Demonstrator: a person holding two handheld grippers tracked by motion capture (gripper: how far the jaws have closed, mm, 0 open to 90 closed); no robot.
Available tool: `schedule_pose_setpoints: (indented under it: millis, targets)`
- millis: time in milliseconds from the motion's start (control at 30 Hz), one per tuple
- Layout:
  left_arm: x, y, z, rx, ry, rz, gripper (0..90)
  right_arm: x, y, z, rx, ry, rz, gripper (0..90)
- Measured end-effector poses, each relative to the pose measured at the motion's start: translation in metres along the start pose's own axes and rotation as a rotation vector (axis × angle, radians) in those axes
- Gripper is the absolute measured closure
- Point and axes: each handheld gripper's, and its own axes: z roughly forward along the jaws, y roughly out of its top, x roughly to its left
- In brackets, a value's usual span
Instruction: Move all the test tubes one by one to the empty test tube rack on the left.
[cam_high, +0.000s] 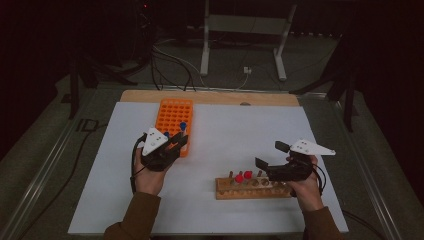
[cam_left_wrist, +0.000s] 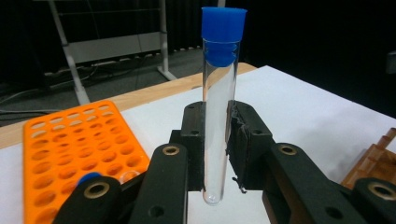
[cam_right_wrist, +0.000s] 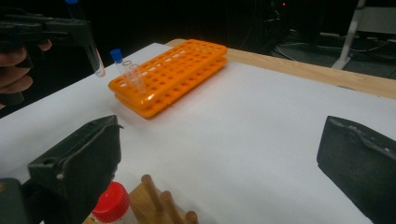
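Observation:
My left gripper (cam_left_wrist: 217, 144) is shut on a clear test tube (cam_left_wrist: 217, 116) with a blue cap (cam_left_wrist: 223, 28), held upright. In the high view this gripper (cam_high: 179, 142) hovers at the near end of the orange tube rack (cam_high: 174, 117), the held tube's cap (cam_high: 183, 126) above it. Another blue-capped tube (cam_left_wrist: 88, 177) stands in the rack (cam_left_wrist: 70, 154). My right gripper (cam_high: 270, 156) is open over the wooden rack (cam_high: 252, 189), which holds red-capped tubes (cam_high: 243, 176). In the right gripper view its jaws stand wide apart around bare white table, with a red cap (cam_right_wrist: 111, 203) below them.
The white table sheet (cam_high: 225, 135) lies on a wooden board (cam_high: 210, 97). In the right gripper view the orange rack (cam_right_wrist: 173, 74) holds a blue-capped tube (cam_right_wrist: 116, 56) and uncapped clear ones (cam_right_wrist: 135, 77). Metal stand legs (cam_high: 205, 50) and cables lie on the floor beyond.

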Motion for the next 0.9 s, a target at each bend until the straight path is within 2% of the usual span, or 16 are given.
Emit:
schedule_pose_setpoints:
  millis: [233,433,900]
  targets:
    - [0.011,-0.001,-0.005,-0.006,0.039,0.000,77.2,-0.005,-0.001,-0.007,-0.021,-0.011,0.020,0.1]
    - [0.023,-0.006,-0.006,0.003,0.093,-0.004,77.2,-0.006,-0.002,-0.008,-0.031,-0.013,0.029,0.1]
    - [0.039,-0.016,-0.010,0.010,0.156,-0.028,77.1,-0.005,-0.004,-0.006,-0.024,-0.012,0.034,0.1]
